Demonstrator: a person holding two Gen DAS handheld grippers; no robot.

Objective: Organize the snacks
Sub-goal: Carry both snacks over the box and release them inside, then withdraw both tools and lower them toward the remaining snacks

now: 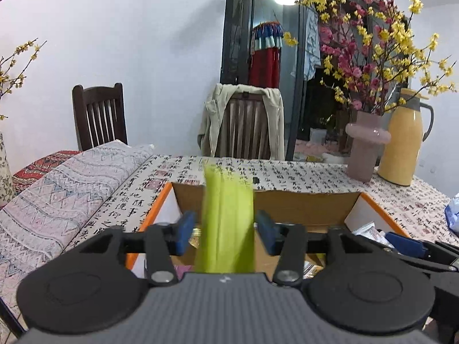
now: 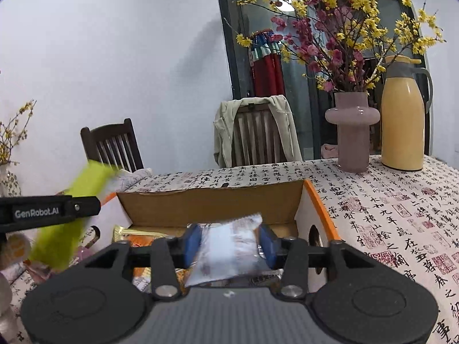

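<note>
Hovering over the box (image 1: 287, 200), the left hand-held gripper (image 1: 226, 229) stands parted around a blurred green pack (image 1: 226, 229); the right hand-held gripper (image 2: 229, 242) likewise around a clear packet (image 2: 229, 246).

My left cam sits just behind my left gripper (image 1: 226, 229), looking fwd and slightly down, close over the orange-edged box (image 1: 160, 197), w/ my right gripper (image 1: 413, 246) poking in at its right edge. Right cam does the same behind that gripper (image 2: 229, 243), box (image 2: 315, 200) close below, left gripper (image 2: 86, 205) entering from the left. Both share the box, tablecloth (image 1: 315, 177) (image 2: 387, 215), pink vase (image 1: 365, 149) (image 2: 352, 132), yellow jug (image 1: 403, 140) (image 2: 403, 120) and far chairs (image 1: 100, 114) (image 2: 114, 143).
</note>
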